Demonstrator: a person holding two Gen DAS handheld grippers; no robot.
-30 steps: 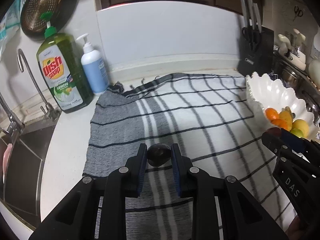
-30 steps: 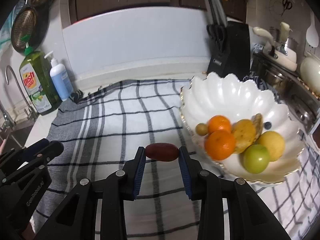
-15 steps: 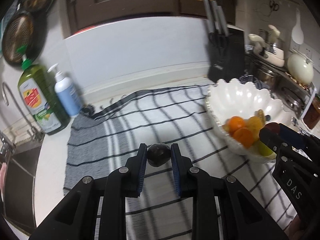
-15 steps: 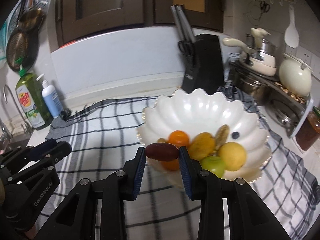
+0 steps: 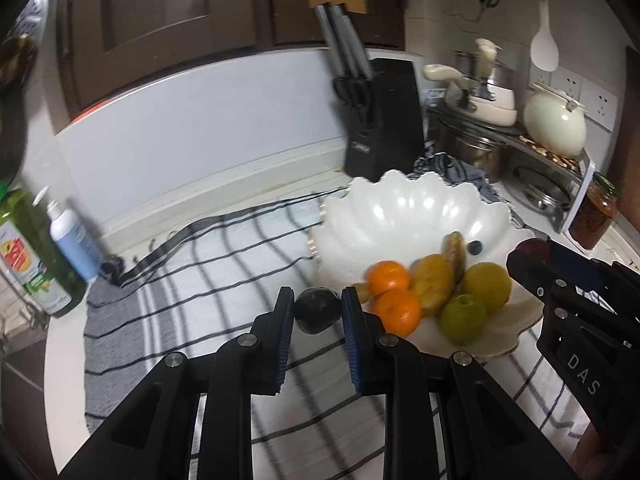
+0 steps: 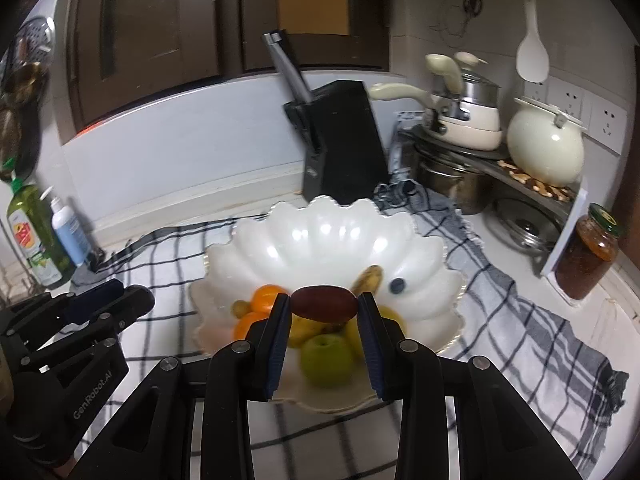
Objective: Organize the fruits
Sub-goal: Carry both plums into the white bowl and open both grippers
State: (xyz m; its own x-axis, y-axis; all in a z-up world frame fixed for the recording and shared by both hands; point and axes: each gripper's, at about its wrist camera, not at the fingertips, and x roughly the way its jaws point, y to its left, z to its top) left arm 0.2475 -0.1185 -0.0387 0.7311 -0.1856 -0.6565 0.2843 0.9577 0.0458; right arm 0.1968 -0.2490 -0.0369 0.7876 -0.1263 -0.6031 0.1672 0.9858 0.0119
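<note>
On a kitchen counter spread with a checked cloth [image 5: 224, 264], my right claw [image 6: 324, 312] clamps a dark red fruit [image 6: 324, 301] above the scalloped white bowl [image 6: 340, 236]; my left claw [image 5: 317, 312] clamps a dark round fruit [image 5: 318, 309] beside its rim. Lower gently, releasing clear of the oranges [image 5: 398, 312]. Only the left view shows that gap.

Dim indoor light, motion blur, fisheye-warped edges
</note>
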